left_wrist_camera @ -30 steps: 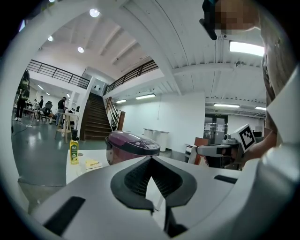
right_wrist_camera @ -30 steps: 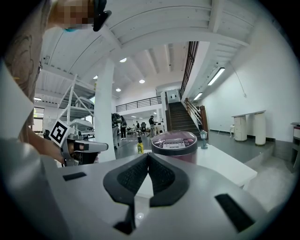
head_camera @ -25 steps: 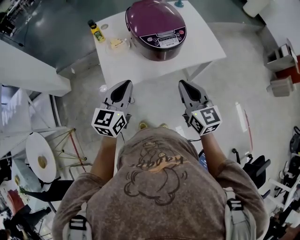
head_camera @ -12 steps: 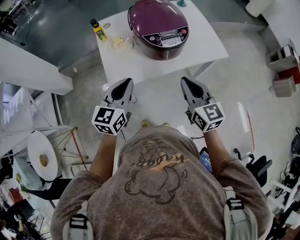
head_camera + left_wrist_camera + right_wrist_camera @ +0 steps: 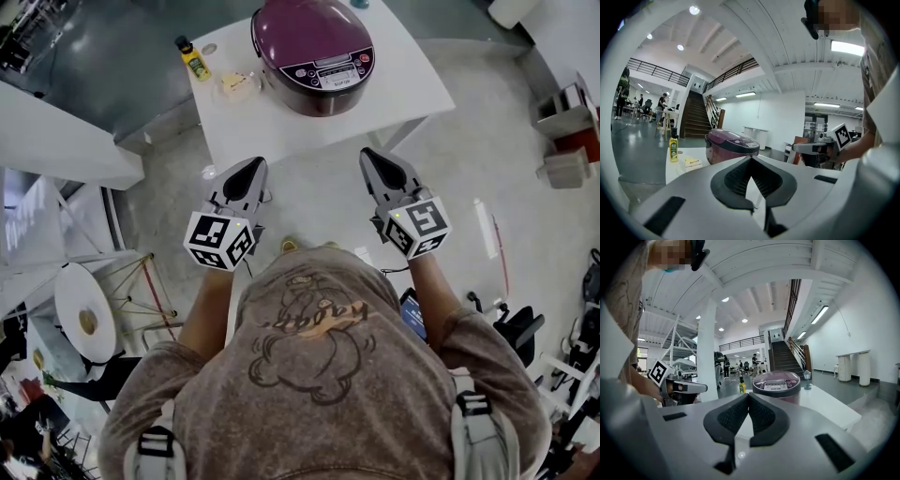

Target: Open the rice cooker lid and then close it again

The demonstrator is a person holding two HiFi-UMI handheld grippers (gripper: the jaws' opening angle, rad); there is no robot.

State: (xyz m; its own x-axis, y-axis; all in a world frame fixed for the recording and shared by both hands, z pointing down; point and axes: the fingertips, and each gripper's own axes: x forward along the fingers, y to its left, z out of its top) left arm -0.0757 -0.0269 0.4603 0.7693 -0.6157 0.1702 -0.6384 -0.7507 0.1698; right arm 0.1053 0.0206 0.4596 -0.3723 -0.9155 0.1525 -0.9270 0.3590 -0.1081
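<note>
a: where's the rice cooker (image 5: 312,56) from your seat?

b: at the far edge of the surface (image 5: 375,112), about midway along it, with its button panel (image 5: 333,73) turned toward the near edge. that puts the front, where i'd expect the catch, on my side. the lid (image 5: 305,33) is down flat on the body.

a: so is the job over or ahead of us?

b: i can't settle that. a lid that's down fits one waiting to be lifted just as well as one that has been lifted and pushed back down.

a: and the grippers?

b: the left gripper (image 5: 251,171) and right gripper (image 5: 368,157) hang off the near edge of the surface, well apart from the cooker, one on each side and both pointing roughly level at it. on the left the fingers (image 5: 733,180) are pinched tip to tip with nothing between them, and it's the same on the right. i read that as a resting pose: there's nothing to carry, so they're closed.

a: anything in the way?

b: a yellow bottle (image 5: 193,62) at the far left corner and a small dish (image 5: 234,84) just beside the cooker's left. both sit off to the side, so the line to the panel looks open.
</note>
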